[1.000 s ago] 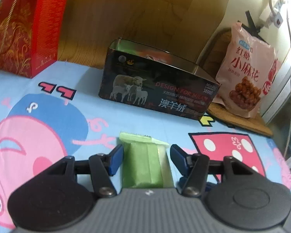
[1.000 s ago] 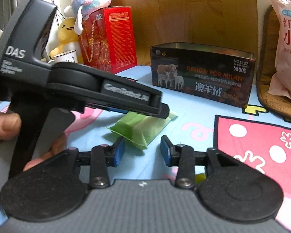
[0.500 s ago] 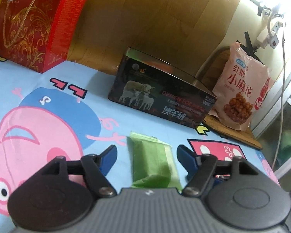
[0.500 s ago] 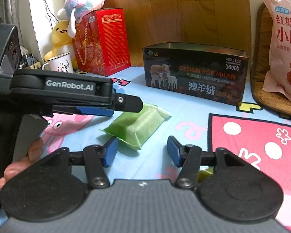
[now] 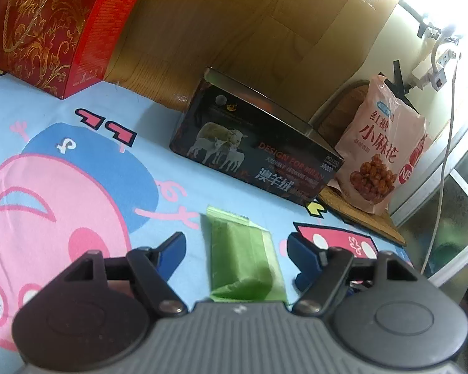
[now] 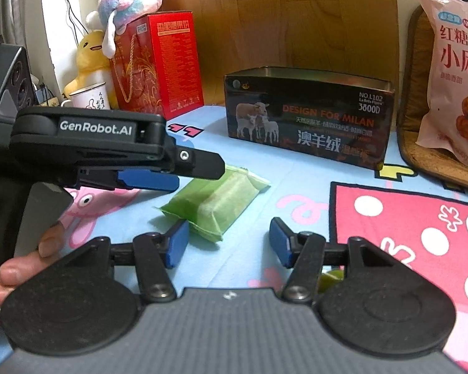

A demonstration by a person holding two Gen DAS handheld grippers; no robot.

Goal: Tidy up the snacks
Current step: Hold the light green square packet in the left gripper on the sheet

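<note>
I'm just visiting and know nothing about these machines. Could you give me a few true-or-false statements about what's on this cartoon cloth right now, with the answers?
1. The green snack packet lies between the pads of the left tongs, which are not pressing on it. True; the jaws are opening.
2. The dark box with sheep on it has a closed lid. False: its top is open.
3. The pink snack bag stands to the right of the sheep box in the left view. True.
4. The right tongs are clamped on the green packet. False: they are open with nothing between the pads; the packet lies ahead of their left pad.
5. The red gift box lies flat on its side. False: it stands upright.
</note>
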